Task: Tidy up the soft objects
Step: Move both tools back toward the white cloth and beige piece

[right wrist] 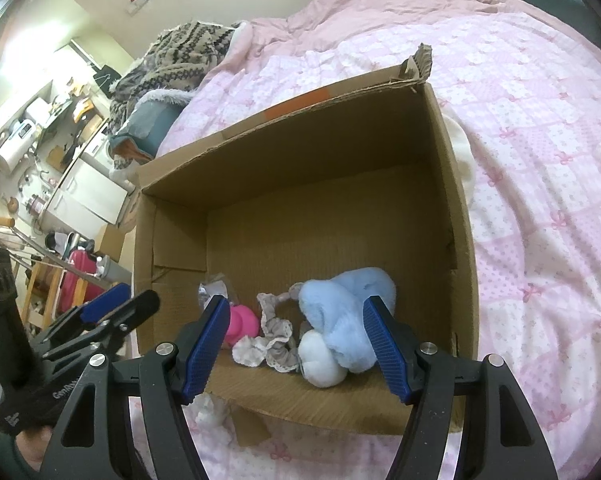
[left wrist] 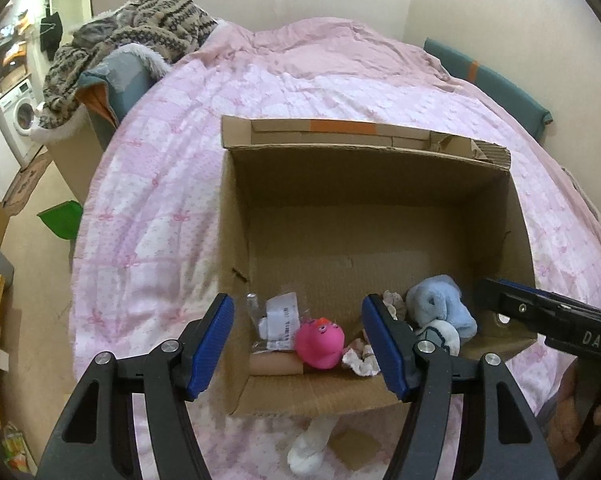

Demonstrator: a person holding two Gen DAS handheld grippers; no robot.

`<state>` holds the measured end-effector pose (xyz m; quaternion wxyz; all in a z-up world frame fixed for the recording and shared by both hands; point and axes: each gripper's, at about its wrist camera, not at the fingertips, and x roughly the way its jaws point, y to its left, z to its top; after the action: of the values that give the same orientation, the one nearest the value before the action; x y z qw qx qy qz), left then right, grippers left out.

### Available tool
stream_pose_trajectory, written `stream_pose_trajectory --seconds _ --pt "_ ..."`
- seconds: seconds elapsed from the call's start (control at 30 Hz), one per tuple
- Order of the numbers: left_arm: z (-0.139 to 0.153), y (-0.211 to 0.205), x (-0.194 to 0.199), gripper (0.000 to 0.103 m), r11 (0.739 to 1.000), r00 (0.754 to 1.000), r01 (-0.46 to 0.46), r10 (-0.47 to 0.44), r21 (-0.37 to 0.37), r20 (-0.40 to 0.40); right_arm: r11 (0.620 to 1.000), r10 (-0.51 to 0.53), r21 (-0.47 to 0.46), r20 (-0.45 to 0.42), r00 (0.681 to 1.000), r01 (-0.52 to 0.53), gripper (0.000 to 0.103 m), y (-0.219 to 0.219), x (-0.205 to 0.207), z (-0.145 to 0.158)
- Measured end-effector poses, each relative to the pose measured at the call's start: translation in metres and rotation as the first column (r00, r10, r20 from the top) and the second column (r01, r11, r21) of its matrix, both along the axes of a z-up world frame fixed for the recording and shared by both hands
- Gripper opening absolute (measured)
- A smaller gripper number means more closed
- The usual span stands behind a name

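The left tool [left wrist: 298,346] is held wide open and empty above the near wall of the cardboard box [left wrist: 380,176]; the right tool [right wrist: 294,346] is likewise spread wide, with nothing between its fingers, over the same near edge. The box is seen lying on the pink bed cover [left wrist: 160,200], its long axis running left to right and its open mouth turned up toward the tools. All the soft things are gathered along the box's near wall. The pink toy [left wrist: 320,342] is found left of the box's centre, its face turned toward the left tool. A white tagged packet [left wrist: 278,320] lies just beside it, nearer the box's left wall. A lace-trimmed cloth [right wrist: 270,338] is draped between the pink toy and the blue plush [right wrist: 340,316], which rests against a white bundle [right wrist: 320,360] toward the box's right wall. The far half of the box floor is left bare. Beyond the box, a patterned blanket [left wrist: 140,28] is heaped at the bed's far left corner.
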<state>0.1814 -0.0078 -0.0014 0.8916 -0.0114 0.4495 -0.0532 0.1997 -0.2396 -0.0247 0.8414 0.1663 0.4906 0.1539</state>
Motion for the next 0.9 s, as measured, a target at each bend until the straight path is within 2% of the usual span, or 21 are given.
stream_pose_trajectory --seconds 0.23,0.37,0.73,0.9 --pt "0.012 0.02 -0.019 0.064 0.999 0.999 -0.051 0.051 -0.012 0.01 1.0 -0.001 -0.019 0.003 1.0 0.001 0.073 -0.001 -0.014 0.006" --pt "0.009 0.027 -0.031 0.065 0.997 0.997 -0.073 0.073 -0.032 -0.015 1.0 0.014 -0.028 0.004 1.0 -0.014 0.073 0.002 -0.024 0.008" --pt "0.006 0.031 -0.062 0.065 0.994 0.994 -0.103 0.102 -0.028 -0.031 0.998 0.022 -0.051 0.026 0.999 -0.021 0.073 0.01 -0.062 0.014" --pt "0.0 0.03 -0.073 0.065 0.994 0.993 -0.107 0.105 -0.034 -0.056 1.0 0.008 -0.027 -0.003 1.0 -0.008 0.073 0.01 -0.077 0.009"
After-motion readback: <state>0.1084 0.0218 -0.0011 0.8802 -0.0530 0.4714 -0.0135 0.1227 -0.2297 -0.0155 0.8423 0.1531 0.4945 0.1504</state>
